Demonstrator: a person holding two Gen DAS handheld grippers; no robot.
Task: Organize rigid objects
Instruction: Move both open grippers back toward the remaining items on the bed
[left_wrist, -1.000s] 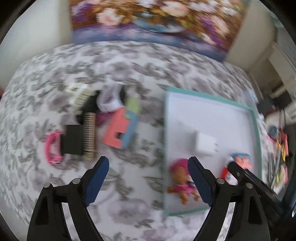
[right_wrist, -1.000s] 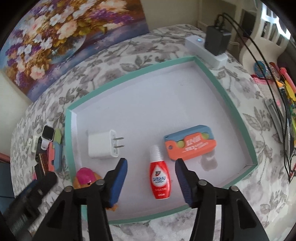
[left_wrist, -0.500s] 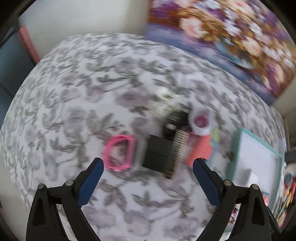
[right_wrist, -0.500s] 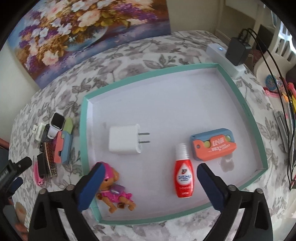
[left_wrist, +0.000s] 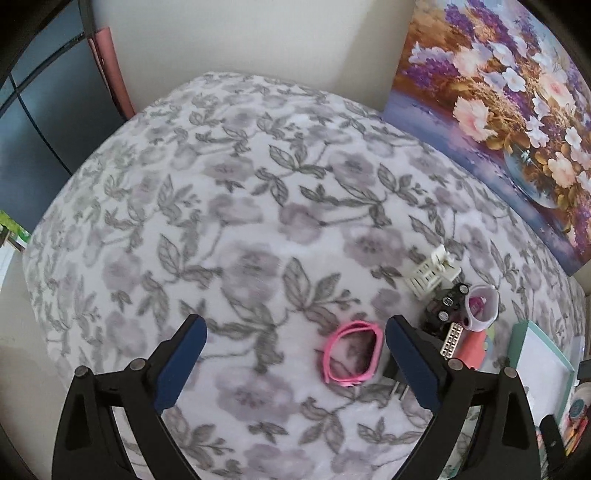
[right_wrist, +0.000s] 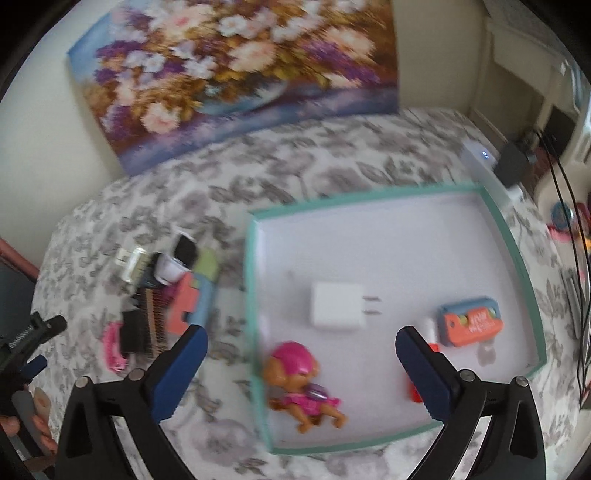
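My left gripper (left_wrist: 293, 354) is open and empty above the floral cloth. A pink bracelet (left_wrist: 351, 353) lies just inside its right finger. Beyond that sit a white clip (left_wrist: 430, 272), a black part (left_wrist: 445, 304), a white watch (left_wrist: 482, 306) and a black comb (left_wrist: 452, 338). My right gripper (right_wrist: 301, 369) is open and empty over the near left edge of the teal-rimmed tray (right_wrist: 255, 295). The tray holds a pink-haired doll (right_wrist: 301, 384), a white charger (right_wrist: 338, 304), an orange and blue case (right_wrist: 471, 325) and a red bottle (right_wrist: 424, 363), partly hidden by the right finger.
A flower painting (right_wrist: 236, 74) leans on the wall behind the table. A white power strip with a black adapter (right_wrist: 509, 166) lies past the tray's far right corner, with cables to the right. The pile of loose things (right_wrist: 166, 295) lies left of the tray.
My left gripper has swung left, away from the tray, so the pile now sits at its right. My right gripper opened wide and shifted left and back, over the tray's near left edge.
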